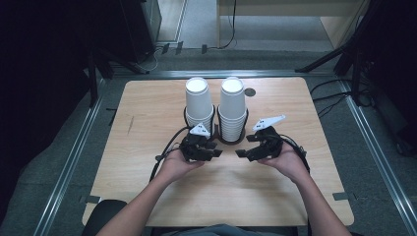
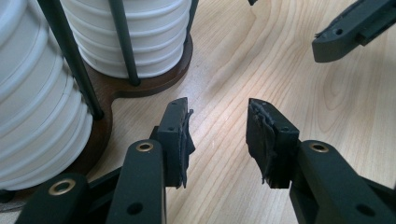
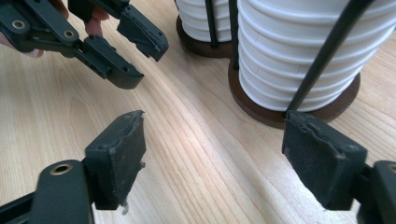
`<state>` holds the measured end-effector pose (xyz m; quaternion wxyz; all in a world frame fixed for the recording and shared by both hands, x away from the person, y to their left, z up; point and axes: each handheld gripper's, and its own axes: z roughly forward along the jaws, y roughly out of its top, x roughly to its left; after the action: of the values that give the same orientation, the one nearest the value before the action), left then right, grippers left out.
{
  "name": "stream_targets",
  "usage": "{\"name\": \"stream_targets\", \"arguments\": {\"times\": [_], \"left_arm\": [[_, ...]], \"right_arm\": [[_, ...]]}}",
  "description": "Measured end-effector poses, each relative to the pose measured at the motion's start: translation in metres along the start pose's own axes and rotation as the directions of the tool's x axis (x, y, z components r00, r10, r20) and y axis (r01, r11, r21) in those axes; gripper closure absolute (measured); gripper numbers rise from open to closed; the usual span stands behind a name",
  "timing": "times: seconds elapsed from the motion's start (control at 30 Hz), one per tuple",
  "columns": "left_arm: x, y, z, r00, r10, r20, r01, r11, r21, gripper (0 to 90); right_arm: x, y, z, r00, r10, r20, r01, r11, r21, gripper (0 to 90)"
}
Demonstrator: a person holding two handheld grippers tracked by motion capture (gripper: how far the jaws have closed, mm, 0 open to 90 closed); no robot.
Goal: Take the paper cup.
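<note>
Two tall stacks of white paper cups, the left stack and the right stack, stand in a dark brown holder with thin black posts at the middle of the wooden table. Just in front of the holder, my left gripper and right gripper point toward each other, a short gap apart. In the left gripper view my left gripper is open over bare wood, with the cups to its left. In the right gripper view my right gripper is open wide and empty, beside the holder's base.
A small dark round disc lies on the table behind the right stack. Bare wood spreads to both sides and toward the near edge. Metal floor rails flank the table. A dark chair seat sits at the bottom left.
</note>
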<state>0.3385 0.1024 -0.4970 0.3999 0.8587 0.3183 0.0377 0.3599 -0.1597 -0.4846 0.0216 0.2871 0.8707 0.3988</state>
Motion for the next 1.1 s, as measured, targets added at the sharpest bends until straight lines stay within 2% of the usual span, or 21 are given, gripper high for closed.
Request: {"name": "stream_targets", "arguments": {"times": [0.13, 0.23, 0.37, 0.47, 0.63, 0.73, 0.77, 0.87, 0.9, 1.0, 1.03, 1.1], "left_arm": [[0.001, 0.001, -0.001, 0.9998, -0.017, 0.007, 0.017, 0.9998, -0.005, 57.1], [0.001, 0.004, -0.003, 0.9996, -0.026, 0.010, 0.027, 0.9995, -0.015, 59.4], [0.002, 0.004, -0.003, 0.9992, -0.039, 0.009, 0.039, 0.9992, -0.014, 63.8], [0.002, 0.004, -0.005, 0.9995, -0.031, 0.007, 0.031, 0.9993, -0.021, 66.8], [0.002, 0.003, -0.005, 0.9998, -0.010, -0.020, 0.009, 0.9996, -0.028, 65.9], [0.003, 0.002, -0.004, 0.9995, -0.022, -0.023, 0.022, 0.9994, -0.028, 68.2], [0.006, 0.002, -0.005, 0.9991, -0.040, -0.018, 0.039, 0.9985, -0.038, 69.7], [0.007, 0.001, -0.006, 0.9987, -0.049, -0.016, 0.048, 0.9976, -0.051, 71.5], [0.006, 0.001, -0.007, 0.9984, -0.055, -0.007, 0.055, 0.9973, -0.049, 71.7], [0.006, 0.003, -0.006, 0.9957, -0.093, -0.003, 0.093, 0.9951, -0.033, 68.4], [0.007, 0.003, -0.006, 0.9943, -0.107, 0.004, 0.107, 0.9939, -0.028, 68.5], [0.007, 0.006, -0.007, 0.9942, -0.107, 0.003, 0.107, 0.9941, -0.015, 69.0]], "right_arm": [[-0.003, -0.001, -0.003, 0.9998, 0.017, -0.010, -0.017, 1.000, -0.002, 24.9], [-0.006, -0.001, -0.005, 0.9991, 0.034, -0.025, -0.034, 0.999, -0.013, 24.9], [-0.007, -0.002, -0.007, 0.9986, 0.030, -0.044, -0.030, 1.000, -0.003, 32.2], [-0.008, -0.002, -0.009, 0.9989, 0.014, -0.045, -0.014, 1.000, -0.006, 34.2], [-0.008, -0.002, -0.012, 0.9990, 0.026, -0.037, -0.026, 1.000, 0.005, 33.1], [-0.009, -0.003, -0.012, 0.9987, 0.030, -0.042, -0.030, 0.999, 0.013, 34.0], [-0.009, -0.003, -0.013, 0.9989, 0.020, -0.041, -0.019, 1.000, 0.016, 38.0], [-0.007, -0.003, -0.015, 0.9992, -0.002, -0.041, 0.002, 1.000, 0.014, 41.5], [-0.005, -0.004, -0.016, 0.9989, -0.026, -0.040, 0.026, 1.000, 0.010, 42.4], [-0.006, -0.005, -0.014, 0.9986, 0.015, -0.052, -0.013, 0.999, 0.039, 40.8], [-0.006, -0.005, -0.013, 0.9988, 0.011, -0.047, -0.009, 0.999, 0.049, 40.8], [-0.006, -0.005, -0.010, 0.9989, -0.003, -0.047, 0.006, 0.999, 0.051, 40.7]]}}
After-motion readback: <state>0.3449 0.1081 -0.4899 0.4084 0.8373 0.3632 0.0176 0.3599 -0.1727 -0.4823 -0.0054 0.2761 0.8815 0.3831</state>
